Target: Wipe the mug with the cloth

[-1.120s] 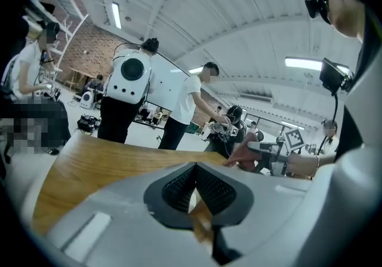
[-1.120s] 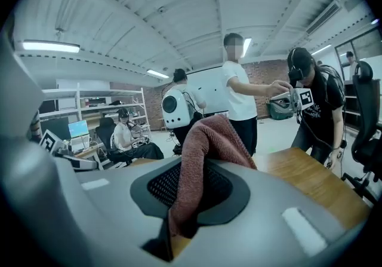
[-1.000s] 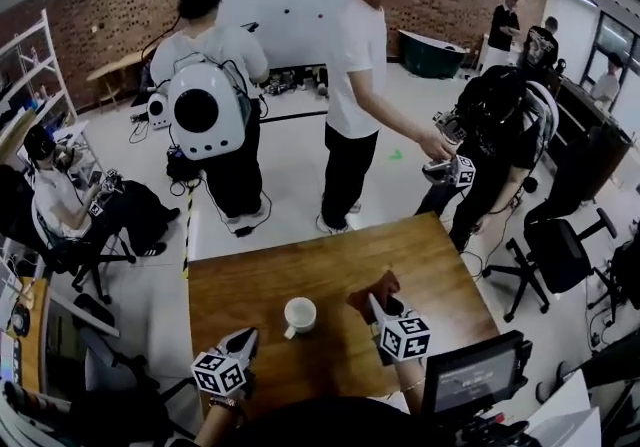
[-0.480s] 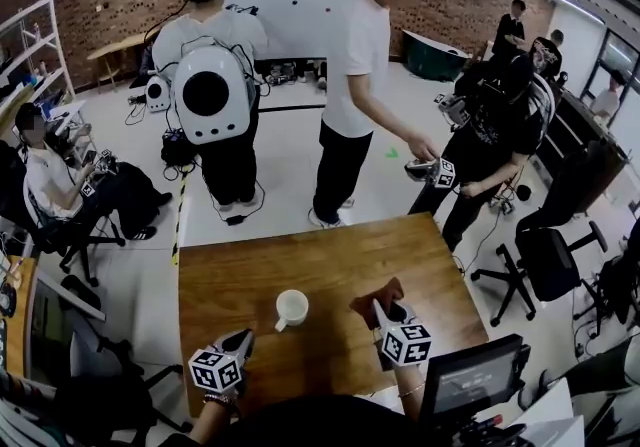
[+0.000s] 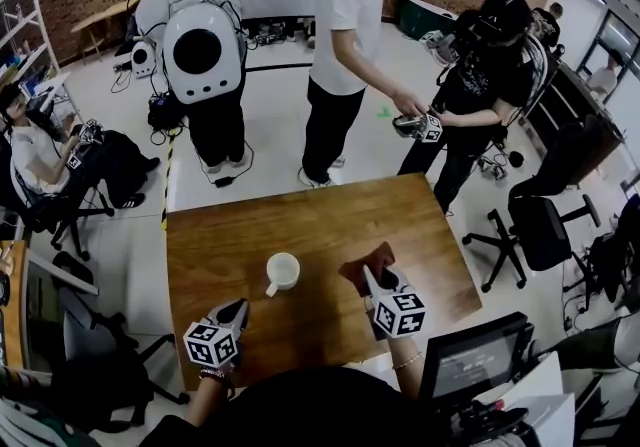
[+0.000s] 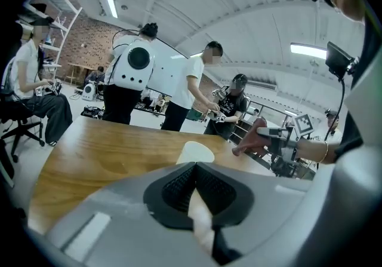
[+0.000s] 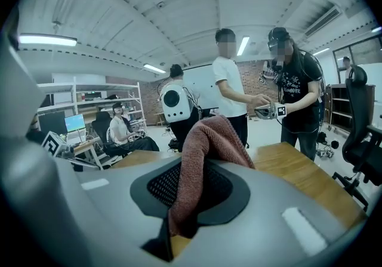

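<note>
Wooden worktop (image 5: 300,225): rectangular, brown, grain visible, stands on pale floor (image 5: 270,160). One white mug (image 5: 284,269) stands upright on it approx. mid-surface, handle twd near-left. Reddish cloth (image 5: 362,262) sits over the right part, near the mug; can't tell if it touches the wood.

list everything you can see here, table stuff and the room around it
table: 1, brown wood, centre
mug: 1, white, upright, mid-table
cloth: 1, reddish-brown, in right gripper
standing people: 3 nearby, beyond the table
seated person: 1, far left
office chair: 1, black, right of table
monitor: 1, dark, lower right
left gripper: 1, grey, shut, empty, over near table edge
right gripper: 1, grey, shut on cloth
</note>
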`<action>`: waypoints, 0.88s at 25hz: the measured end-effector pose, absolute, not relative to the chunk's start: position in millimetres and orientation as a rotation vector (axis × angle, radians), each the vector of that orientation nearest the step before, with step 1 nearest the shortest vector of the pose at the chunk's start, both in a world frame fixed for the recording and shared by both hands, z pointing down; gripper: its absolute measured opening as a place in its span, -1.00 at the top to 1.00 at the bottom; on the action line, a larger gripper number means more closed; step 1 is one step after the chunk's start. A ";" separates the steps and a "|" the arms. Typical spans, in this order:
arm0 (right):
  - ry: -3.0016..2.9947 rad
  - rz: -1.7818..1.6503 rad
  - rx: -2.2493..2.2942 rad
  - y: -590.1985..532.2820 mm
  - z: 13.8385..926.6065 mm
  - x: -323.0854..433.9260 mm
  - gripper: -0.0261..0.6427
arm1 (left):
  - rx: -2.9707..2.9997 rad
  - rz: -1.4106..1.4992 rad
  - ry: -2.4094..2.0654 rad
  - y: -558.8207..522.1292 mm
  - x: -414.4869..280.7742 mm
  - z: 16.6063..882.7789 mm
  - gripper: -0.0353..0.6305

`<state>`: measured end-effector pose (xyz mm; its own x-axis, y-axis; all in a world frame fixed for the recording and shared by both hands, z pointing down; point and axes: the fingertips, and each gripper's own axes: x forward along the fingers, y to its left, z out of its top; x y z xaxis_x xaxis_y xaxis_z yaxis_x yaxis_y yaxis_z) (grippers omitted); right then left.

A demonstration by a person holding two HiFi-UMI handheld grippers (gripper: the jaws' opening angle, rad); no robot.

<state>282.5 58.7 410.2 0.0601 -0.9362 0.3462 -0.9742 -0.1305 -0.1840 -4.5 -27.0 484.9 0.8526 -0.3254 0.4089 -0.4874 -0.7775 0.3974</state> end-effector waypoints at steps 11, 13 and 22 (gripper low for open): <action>-2.006 0.577 2.238 58.8 399.7 289.4 0.74 | 2.524 0.459 -0.615 -33.1 -8.9 483.3 0.89; -2.008 0.564 2.250 58.7 397.3 289.3 0.74 | 2.524 0.450 -0.626 -32.5 -13.4 481.5 0.89; -2.014 0.423 2.245 46.2 360.5 296.4 0.75 | 2.580 0.377 -0.587 -20.0 10.1 453.5 0.89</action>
